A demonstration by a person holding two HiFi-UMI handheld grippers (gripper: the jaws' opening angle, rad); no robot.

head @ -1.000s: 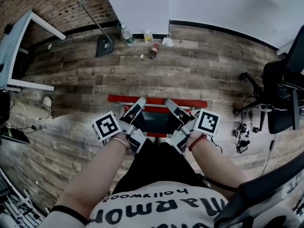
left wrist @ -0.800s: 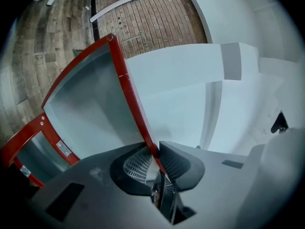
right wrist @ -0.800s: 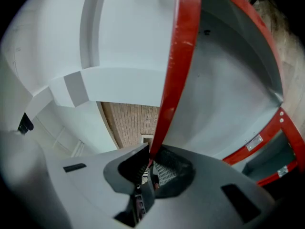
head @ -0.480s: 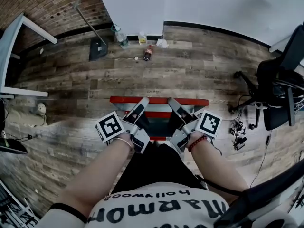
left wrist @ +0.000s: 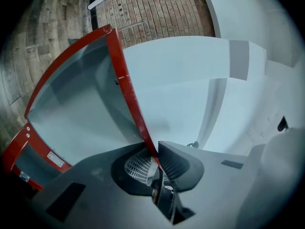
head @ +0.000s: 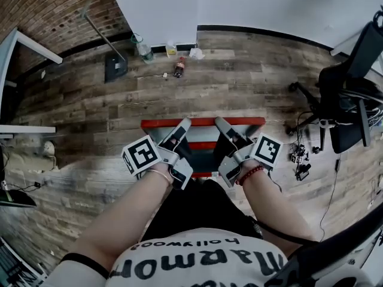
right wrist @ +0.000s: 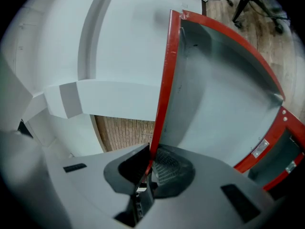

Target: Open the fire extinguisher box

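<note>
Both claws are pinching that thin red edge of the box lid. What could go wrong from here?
Slipping: the left gripper, whose jaws have just been closing, and the right gripper each clamp only the thin red lid rim, so it might slide out and fall shut.
Twisting: if one hand pulls ahead of the other, the window panel could get racked.
</note>
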